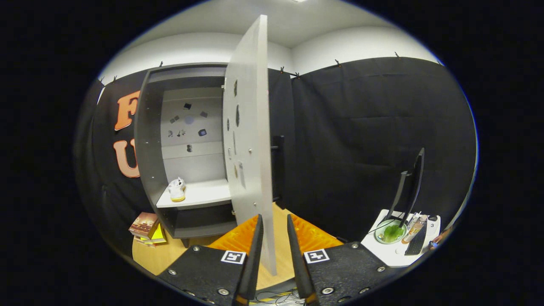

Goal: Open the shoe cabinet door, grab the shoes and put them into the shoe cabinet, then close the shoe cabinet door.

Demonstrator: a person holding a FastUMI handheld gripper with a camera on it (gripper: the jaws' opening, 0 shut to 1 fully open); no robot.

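Black-curtained booth, wooden floor [159, 257] | books [146, 227] beside shoe cabinet [148, 140] | shoe [177, 189] on cabinet shelf [204, 193] | open cabinet door [250, 140], lower edge between spread fingers, gripper [275, 246] | counter [389, 253] with monitor [414, 182], bowl [391, 232].

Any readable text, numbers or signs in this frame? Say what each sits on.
"3": on the white table, beside the keyboard.
Square coded markers, no words: on the gripper, whose open fingers sit either side of the cabinet door edge.
Books by the cabinet and stickers on its back wall: too blurred to read.
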